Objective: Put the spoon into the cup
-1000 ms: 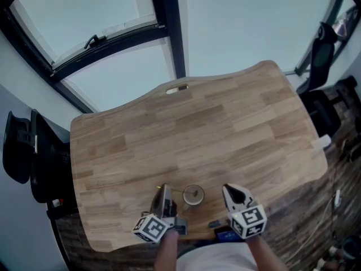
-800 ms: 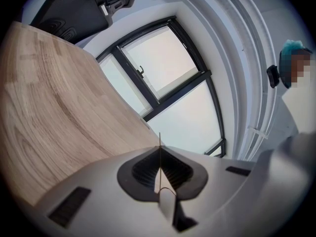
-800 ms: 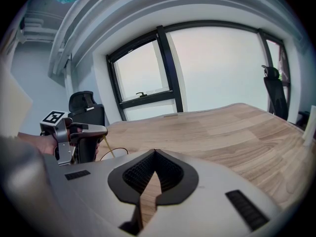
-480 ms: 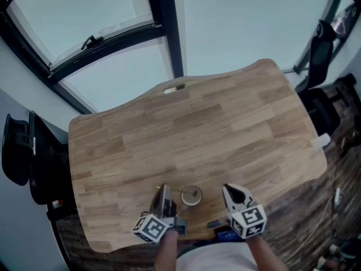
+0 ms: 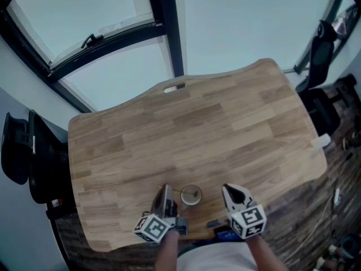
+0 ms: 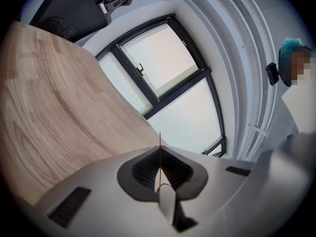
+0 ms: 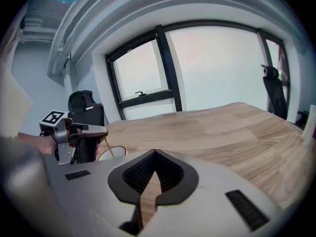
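Head view: one cup (image 5: 190, 196) stands near the front edge of the worktop (image 5: 225, 123), between the left tool (image 5: 164, 188) and the right tool (image 5: 232, 192), and just beside the left one. One spoon (image 5: 186, 191), only a thin line here, slants from the left tool's tips rightward across the cup's mouth. We judge its lower end to be inside the rim already, though it is too small here to be sure.

Left gripper view: the left tool (image 6: 159, 154) is clenched on the spoon (image 6: 159, 141), whose handle we see edge-on, rising straight from between the jaws.

Right gripper view: the right tool (image 7: 154, 174) is released and grasps nothing; bare worktop shows through its gap. To its left we see the left tool (image 7: 101, 131) holding the spoon (image 7: 108, 145), long axis tilted down toward the cup (image 7: 118, 154). The left tool is the nearer, so we judge that the coming move, letting go, belongs to it.
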